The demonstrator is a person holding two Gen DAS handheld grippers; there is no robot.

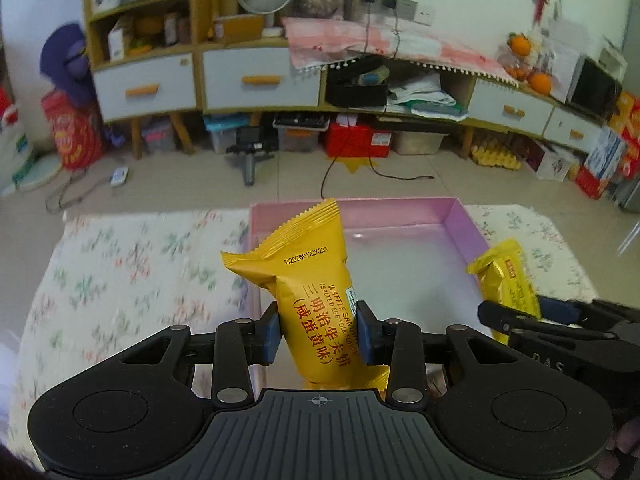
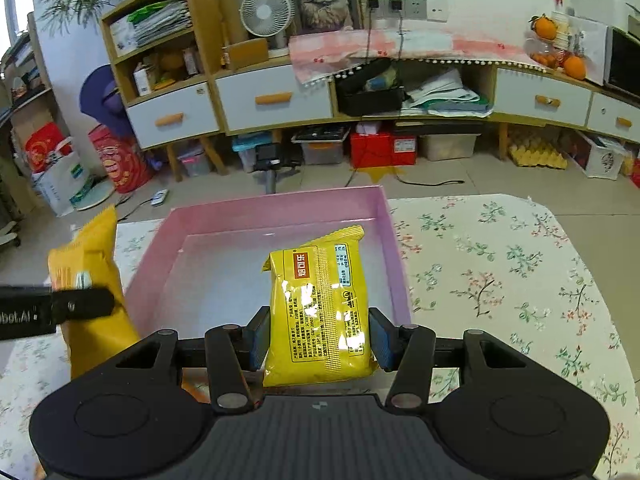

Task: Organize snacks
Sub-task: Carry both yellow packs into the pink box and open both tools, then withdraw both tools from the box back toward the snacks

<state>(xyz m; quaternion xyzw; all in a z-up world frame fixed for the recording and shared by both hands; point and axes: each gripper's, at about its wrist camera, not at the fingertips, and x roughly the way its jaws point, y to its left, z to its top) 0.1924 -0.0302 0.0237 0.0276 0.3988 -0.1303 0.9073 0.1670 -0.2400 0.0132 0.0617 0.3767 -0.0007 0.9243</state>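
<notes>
My left gripper point(image 1: 318, 334) is shut on an orange-yellow waffle snack packet point(image 1: 308, 276), held upright over the near left corner of the pink box point(image 1: 360, 210). My right gripper point(image 2: 318, 338) is shut on a bright yellow snack packet point(image 2: 320, 312), held above the near side of the same pink box point(image 2: 256, 210). In the left wrist view the yellow packet point(image 1: 506, 280) and the right gripper point(image 1: 536, 314) show at the right. The right wrist view has the orange-yellow packet point(image 2: 90, 280) and one of the left gripper's fingers point(image 2: 80, 306) at its left edge. The box floor looks bare.
The box rests on a floral tablecloth point(image 2: 500, 280) that spreads to both sides of it. Beyond the table edge lie a tiled floor, cables and a long cabinet point(image 2: 272, 100) with drawers, storage bins and boxes beneath it.
</notes>
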